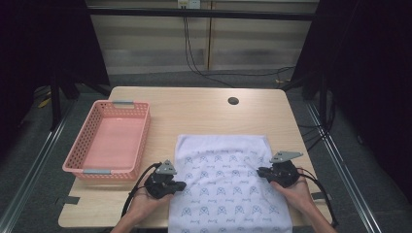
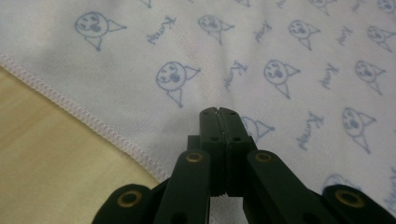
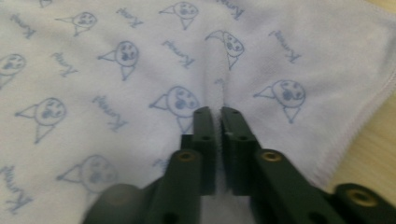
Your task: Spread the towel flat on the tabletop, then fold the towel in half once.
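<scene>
Both pairs of jaws were pressed together. On the left gripper (image 1: 179, 185) we saw nothing caught; on the right gripper (image 1: 261, 171) a small pucker of the towel (image 1: 228, 189) rose at the tips, though we could not tell if cloth was pinched. That soft white rectangle with blue printed faces and a stitched hem lay flat at the near right of the wooden table (image 1: 194, 109). A thin pinch might slip free, we judged. Left stood the pink lattice basket (image 1: 109, 141).
</scene>
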{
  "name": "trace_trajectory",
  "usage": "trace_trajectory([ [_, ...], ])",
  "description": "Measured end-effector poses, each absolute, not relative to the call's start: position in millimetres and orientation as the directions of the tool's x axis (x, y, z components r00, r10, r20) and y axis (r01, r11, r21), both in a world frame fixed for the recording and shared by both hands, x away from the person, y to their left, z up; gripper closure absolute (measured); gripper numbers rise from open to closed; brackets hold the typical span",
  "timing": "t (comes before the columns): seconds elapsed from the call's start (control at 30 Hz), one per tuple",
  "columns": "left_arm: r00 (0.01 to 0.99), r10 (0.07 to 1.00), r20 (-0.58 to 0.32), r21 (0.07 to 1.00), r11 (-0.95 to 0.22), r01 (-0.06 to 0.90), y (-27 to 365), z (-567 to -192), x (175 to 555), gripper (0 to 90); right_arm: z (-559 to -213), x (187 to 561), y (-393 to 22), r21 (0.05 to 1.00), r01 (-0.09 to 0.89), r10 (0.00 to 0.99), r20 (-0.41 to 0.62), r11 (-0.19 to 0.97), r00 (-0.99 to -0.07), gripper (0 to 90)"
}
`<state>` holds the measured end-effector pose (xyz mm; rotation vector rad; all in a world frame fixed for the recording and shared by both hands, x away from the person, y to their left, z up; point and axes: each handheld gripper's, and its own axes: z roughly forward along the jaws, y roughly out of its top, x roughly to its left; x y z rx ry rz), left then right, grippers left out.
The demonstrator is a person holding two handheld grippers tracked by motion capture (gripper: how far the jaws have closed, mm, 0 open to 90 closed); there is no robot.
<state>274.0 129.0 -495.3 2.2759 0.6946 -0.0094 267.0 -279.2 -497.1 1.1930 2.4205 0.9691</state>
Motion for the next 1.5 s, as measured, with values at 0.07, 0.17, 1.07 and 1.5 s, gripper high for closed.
trace_trajectory([
  [0.07,0.856,0.483,-0.183,0.65,-0.594,0.474,131,-493,268,89.6,-497,263,-278,0.676,0.591,0.771,0.054,0.439,-0.634,87.5],
  [0.17,0.859,0.463,-0.216,0.659,-0.58,0.478,137,-492,260,89.6,-493,254,-278,0.652,0.594,0.748,0.063,0.47,-0.661,87.4],
  [1.07,0.75,0.633,-0.191,0.76,-0.389,0.521,136,-482,345,58.1,-506,356,-302,0.713,0.628,0.885,0.022,0.311,-0.465,66.1],
  [1.5,0.695,0.679,-0.235,0.74,-0.339,0.581,136,-494,379,51.4,-503,356,-306,0.722,0.637,0.863,0.112,0.27,-0.493,87.0],
])
